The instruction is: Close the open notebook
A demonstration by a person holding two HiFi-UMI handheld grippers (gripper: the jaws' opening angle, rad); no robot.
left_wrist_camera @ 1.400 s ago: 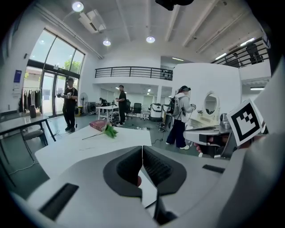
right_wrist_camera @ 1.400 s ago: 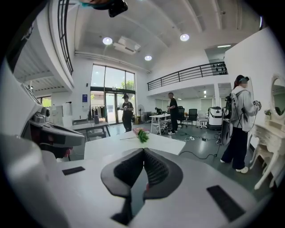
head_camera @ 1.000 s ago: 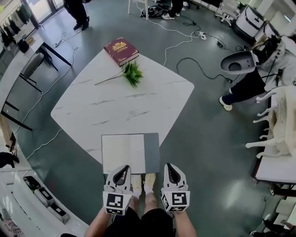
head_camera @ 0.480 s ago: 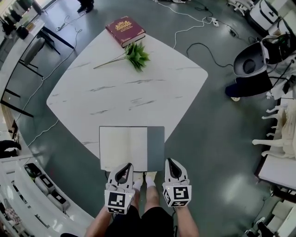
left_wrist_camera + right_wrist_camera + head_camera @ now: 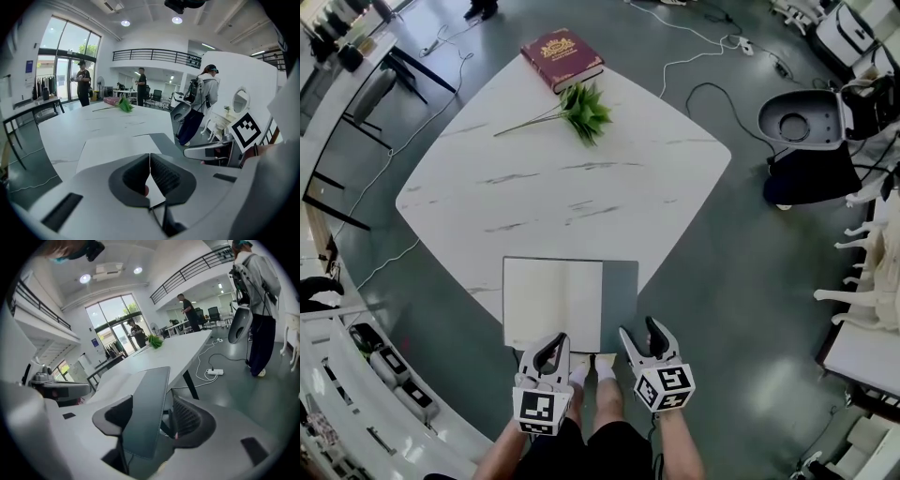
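White marble table (image 5: 581, 197) runs out ahead of the left gripper (image 5: 548, 342). Way over at its far corner there's a dark red book (image 5: 562, 58), with a green leafy sprig (image 5: 581, 112) lying just this side of it. Cables (image 5: 703, 89) snake over the grey floor (image 5: 722, 281) well beyond the right gripper (image 5: 639, 330).

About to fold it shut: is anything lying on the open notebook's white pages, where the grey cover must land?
Nothing visible does. The white pages are bare; the grey notebook cover sits between the right gripper's opening jaws.
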